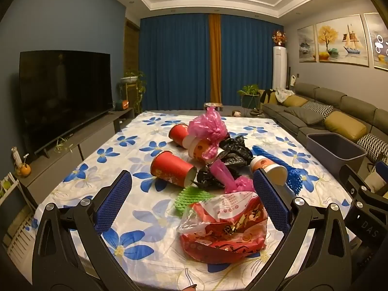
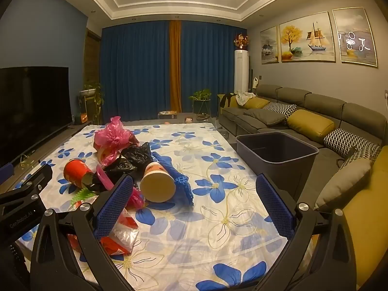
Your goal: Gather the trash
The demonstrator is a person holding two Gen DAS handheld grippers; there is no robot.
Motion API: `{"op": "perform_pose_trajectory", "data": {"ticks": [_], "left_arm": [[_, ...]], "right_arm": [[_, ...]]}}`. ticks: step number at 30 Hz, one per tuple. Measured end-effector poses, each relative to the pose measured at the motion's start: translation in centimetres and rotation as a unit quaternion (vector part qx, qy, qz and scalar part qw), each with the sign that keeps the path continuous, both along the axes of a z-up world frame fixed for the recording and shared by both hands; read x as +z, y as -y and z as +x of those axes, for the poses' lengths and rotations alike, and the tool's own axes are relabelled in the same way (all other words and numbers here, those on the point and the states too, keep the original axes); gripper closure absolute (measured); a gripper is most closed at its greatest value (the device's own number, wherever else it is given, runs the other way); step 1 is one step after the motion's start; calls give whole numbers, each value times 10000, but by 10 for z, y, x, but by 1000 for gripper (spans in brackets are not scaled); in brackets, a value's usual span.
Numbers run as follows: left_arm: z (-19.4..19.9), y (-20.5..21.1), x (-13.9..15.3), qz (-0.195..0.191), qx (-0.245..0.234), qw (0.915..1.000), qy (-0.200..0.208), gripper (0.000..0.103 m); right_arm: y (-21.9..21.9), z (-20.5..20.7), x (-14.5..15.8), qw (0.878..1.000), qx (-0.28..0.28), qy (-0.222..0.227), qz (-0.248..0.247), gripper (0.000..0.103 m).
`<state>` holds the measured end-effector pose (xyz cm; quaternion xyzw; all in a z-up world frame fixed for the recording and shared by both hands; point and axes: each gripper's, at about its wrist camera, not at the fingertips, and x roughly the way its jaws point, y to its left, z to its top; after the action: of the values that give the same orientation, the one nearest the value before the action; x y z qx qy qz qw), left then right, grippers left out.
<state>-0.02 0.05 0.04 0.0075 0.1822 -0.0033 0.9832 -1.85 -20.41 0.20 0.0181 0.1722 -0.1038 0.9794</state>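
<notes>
Floral-clothed table point(image 2: 218, 230), red cups point(image 1: 172, 168), crumpled bags point(image 1: 234, 152)

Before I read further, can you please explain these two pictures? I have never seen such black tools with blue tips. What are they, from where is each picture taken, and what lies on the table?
Each picture comes from a camera mounted on a hand-held gripper, looking forward along its two fingers. One shows the left gripper, the other the right gripper. The blue parts are the finger pads. Both grippers are open and hold nothing.

On the flowered tablecloth lies trash: red paper cups, a pale cup, pink plastic bags, black bags, blue foam netting, green netting and a red printed bag nearest the left gripper. A grey bin stands at the table's right side, seemingly empty.
</notes>
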Motion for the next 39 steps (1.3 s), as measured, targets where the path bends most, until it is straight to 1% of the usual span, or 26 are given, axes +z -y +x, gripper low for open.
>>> {"op": "perform_pose_trajectory", "data": {"ticks": [25,30,39], "left_arm": [[-1,3,0,-22,-18,10000,-8,4],[-4,7,-6,-20,-17,10000,-10,4],[-3,5,-5,-40,-17,10000,-22,4]], "right_arm": [[0,-1,-1,10000,3,-4,13,5],[0,0,0,10000,-8,-6,15,5],[2,0,-4,10000,-19,-23,67,5]]}}
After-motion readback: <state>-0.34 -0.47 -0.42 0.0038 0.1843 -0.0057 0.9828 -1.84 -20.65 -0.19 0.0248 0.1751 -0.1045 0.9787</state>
